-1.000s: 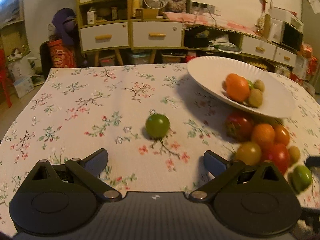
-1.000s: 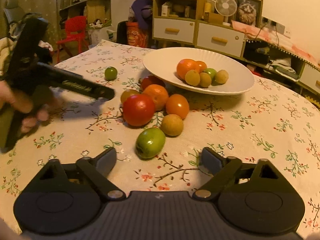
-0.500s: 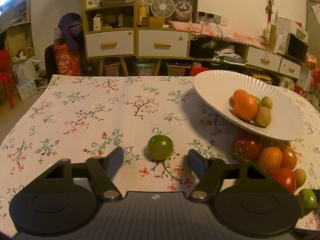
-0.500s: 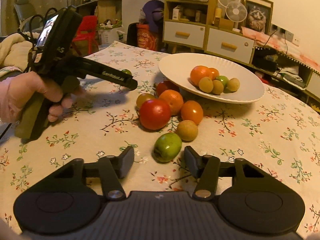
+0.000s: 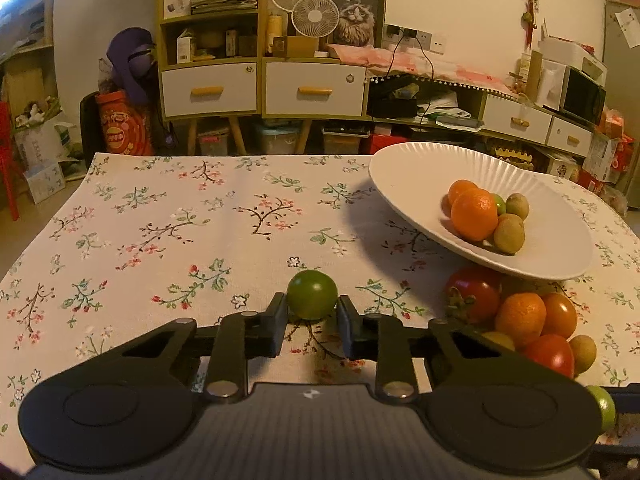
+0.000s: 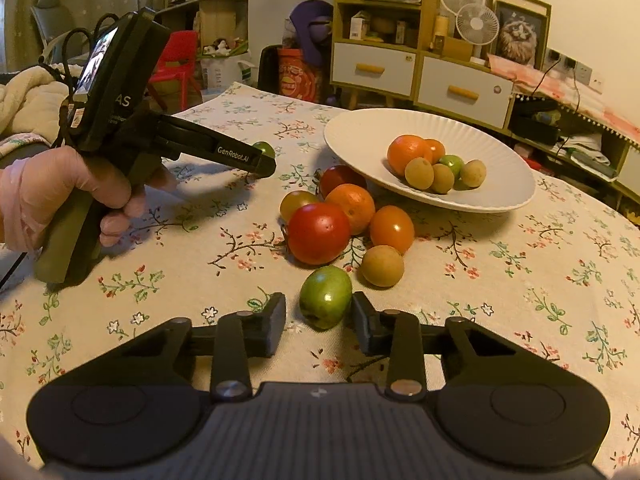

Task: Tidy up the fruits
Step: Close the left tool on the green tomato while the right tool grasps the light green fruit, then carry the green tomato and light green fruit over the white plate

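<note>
My left gripper (image 5: 312, 312) is shut on a small round green fruit (image 5: 312, 294) that rests on the floral tablecloth; its fingers touch both sides. It also shows in the right wrist view (image 6: 269, 162), with that fruit (image 6: 265, 147) at its tip. My right gripper (image 6: 319, 312) straddles a larger green fruit (image 6: 326, 296); the right finger touches it and a small gap shows on the left. A white plate (image 6: 496, 184) holds oranges and several small fruits.
A pile of tomatoes and oranges (image 6: 340, 216) and a brown fruit (image 6: 382, 266) lie between the plate and my right gripper. The same pile (image 5: 520, 320) sits right of my left gripper. Cabinets and shelves stand beyond the table's far edge.
Both grippers moved forward and narrowed their jaws. The left closed onto the small green fruit. The right closed in around the larger green fruit.
</note>
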Tool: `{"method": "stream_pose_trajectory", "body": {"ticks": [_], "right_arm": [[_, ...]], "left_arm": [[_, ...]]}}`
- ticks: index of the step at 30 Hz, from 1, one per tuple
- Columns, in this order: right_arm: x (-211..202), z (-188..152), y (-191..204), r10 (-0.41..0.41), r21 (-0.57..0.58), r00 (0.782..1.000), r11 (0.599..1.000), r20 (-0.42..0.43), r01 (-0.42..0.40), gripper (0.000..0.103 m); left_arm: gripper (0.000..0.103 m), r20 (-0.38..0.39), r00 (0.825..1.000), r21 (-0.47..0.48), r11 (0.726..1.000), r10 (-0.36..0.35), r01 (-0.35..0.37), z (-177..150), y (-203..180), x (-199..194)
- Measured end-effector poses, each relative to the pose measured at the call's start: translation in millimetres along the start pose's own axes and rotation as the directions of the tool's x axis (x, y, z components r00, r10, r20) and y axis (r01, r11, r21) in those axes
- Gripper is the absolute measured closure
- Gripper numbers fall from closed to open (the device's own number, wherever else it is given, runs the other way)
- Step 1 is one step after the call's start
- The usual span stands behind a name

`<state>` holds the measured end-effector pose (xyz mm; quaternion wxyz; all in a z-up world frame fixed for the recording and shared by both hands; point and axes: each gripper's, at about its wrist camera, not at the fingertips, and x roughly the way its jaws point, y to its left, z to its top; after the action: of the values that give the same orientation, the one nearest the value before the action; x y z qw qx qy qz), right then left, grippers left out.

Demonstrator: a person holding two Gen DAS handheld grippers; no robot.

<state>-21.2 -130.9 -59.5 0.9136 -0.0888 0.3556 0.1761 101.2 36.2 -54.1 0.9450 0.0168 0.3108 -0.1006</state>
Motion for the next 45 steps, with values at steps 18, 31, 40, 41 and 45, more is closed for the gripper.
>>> {"method": "stream_pose_trajectory", "body": {"ticks": [18,31,40,41,45], "right_arm": [[-3,4,1,0.027,0.012,1.0,1.0,-0.014,-0.027,0.079],[-11,13,-5,0.042,0.043,0.999,0.998,-0.005,-0.042,0.079],[-22,32,-26,0.021,0.104,0.998,0.994,0.051,-0.026,0.079],[-23,34,-30,0.015,0.112,0.998,0.993,0.057,-0.022,0.079],[-22,45,-48,-0.021,0.141,0.997,0.99,0.08,0.01,0.079]], "left_arm": [[0.079,-0.056,0.995,-0.008,0.996,-0.085,0.085,-12,-13,-24],[0.079,-0.065,0.989,-0.023,0.991,-0.135,0.134,-9,-23,-40],[0.079,-0.039,0.982,-0.03,0.983,-0.183,0.182,3,-33,-50],[0.079,-0.033,0.982,-0.027,0.982,-0.186,0.185,5,-35,-50],[0.079,-0.016,0.981,-0.03,0.981,-0.193,0.193,12,-40,-46]]}}
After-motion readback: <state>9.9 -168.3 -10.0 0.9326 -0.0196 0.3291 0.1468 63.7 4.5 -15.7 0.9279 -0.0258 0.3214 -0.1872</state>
